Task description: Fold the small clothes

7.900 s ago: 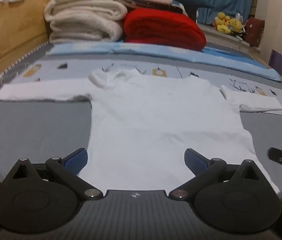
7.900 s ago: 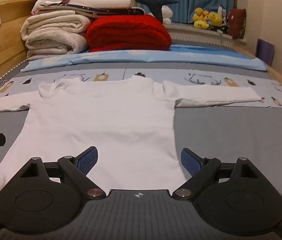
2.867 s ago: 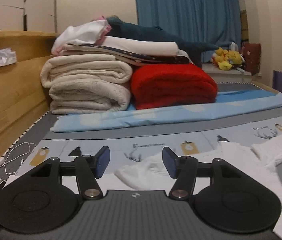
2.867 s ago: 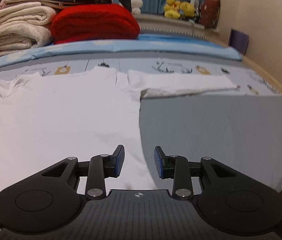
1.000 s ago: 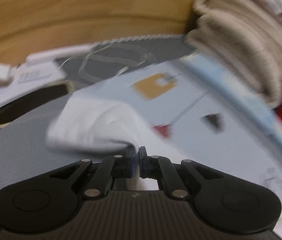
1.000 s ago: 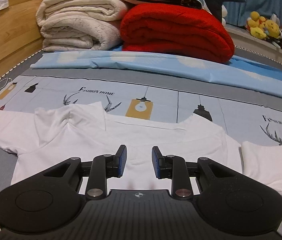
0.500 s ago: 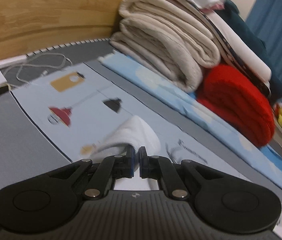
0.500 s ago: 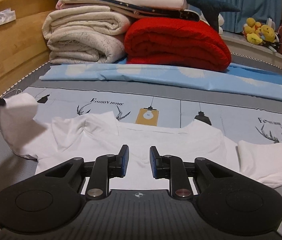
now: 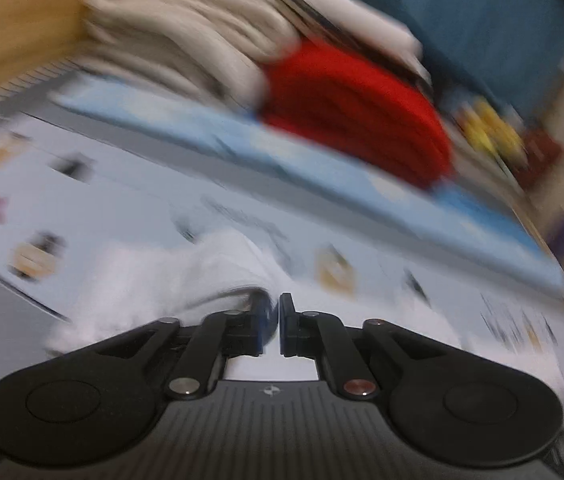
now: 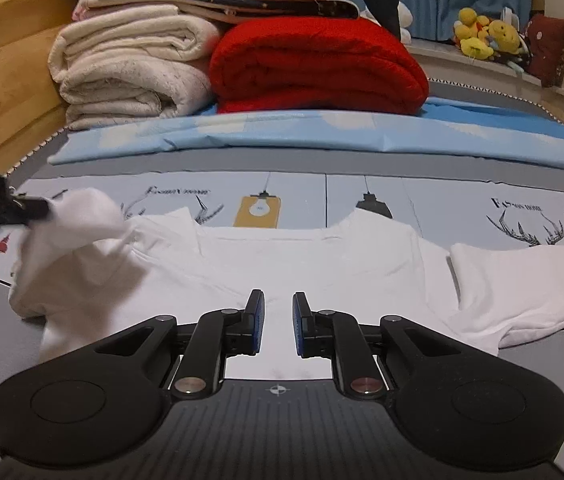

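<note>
White shirt (image 10: 301,256) spread front-up on the printed sheet (image 10: 401,200), on the near side of the red blanket (image 10: 317,68), collar end towards the blanket. One sleeve (image 10: 521,280) flat on the sheet, down and to the right of the blanket.

Other sleeve (image 10: 78,216) lifted off the sheet, down and to the left of the blanket, bunched into a loose hump and drawn in towards the shirt's shoulder. End of it caught at the tips of the left gripper (image 10: 40,205), seen coming in from the picture's left edge. In the left wrist view, heavily blurred: only a thin slit between the pads, jaws just lately easing apart, white cloth folded up against the left pad, blanket up and to the right.

Right gripper (image 10: 278,320) directly on the near side of the blanket, over the shirt's chest just short of the collar. Jaws lately narrowing, now a small gap apart. Nothing pinched between the blue pads; flat shirt fabric visible through the gap. Cannot tell whether the tips touch the cloth.
</note>
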`<state>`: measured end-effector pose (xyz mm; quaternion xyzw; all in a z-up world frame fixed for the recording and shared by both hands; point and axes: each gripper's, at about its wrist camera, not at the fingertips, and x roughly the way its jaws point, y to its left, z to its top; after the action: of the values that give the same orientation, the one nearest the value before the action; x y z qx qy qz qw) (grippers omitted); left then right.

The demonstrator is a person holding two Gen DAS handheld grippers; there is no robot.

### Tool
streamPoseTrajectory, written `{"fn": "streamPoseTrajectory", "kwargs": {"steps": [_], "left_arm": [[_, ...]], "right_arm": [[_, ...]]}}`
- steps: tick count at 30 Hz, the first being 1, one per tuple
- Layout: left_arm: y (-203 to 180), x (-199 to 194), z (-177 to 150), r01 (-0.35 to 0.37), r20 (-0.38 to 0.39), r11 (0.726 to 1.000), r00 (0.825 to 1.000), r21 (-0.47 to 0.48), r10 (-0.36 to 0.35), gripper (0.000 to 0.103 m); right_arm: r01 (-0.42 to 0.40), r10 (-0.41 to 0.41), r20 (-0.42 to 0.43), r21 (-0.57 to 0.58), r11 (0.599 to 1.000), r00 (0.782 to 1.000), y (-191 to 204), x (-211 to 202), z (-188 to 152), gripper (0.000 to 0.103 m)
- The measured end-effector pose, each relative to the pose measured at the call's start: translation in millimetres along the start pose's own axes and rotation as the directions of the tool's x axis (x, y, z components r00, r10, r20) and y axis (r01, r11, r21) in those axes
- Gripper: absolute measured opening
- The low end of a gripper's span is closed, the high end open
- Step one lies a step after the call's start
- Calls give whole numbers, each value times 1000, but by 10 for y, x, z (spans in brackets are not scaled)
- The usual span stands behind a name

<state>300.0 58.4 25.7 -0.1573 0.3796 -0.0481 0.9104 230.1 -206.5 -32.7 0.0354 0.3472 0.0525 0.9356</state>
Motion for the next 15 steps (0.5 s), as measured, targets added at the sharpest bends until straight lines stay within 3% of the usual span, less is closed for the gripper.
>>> {"fn": "streamPoseTrajectory", "kwargs": {"steps": [1,3,4,7,9,11,15], "left_arm": [[-11,102,-25,56,-57,998,997,-5,-56,16],[81,180,-4,80,-78,995,993,-58,-85,25],[167,187,40,66,-73,993,995,-93,-73,30],[571,135,211,16,-21,973,1000,-231,-21,30],[865,152,265,-46,-28,947,999,-317,39,31],[1080,248,256,-114,-86,927,992,-358,89,31],[1285,531,125,-169,-223,894,971,-414,81,31]], "right_arm": [[16,-16,-11,6,1000,1000,-22,41,2,15],[45,-44,-34,25,999,998,-71,126,1,16],[51,-49,-49,35,998,998,-96,165,-2,16],[42,-39,-64,46,998,997,-119,242,12,16],[23,-21,-58,44,999,998,-106,261,51,16],[-9,11,-49,32,999,999,-65,265,93,16],[-52,53,-50,21,998,997,23,326,155,16]]}}
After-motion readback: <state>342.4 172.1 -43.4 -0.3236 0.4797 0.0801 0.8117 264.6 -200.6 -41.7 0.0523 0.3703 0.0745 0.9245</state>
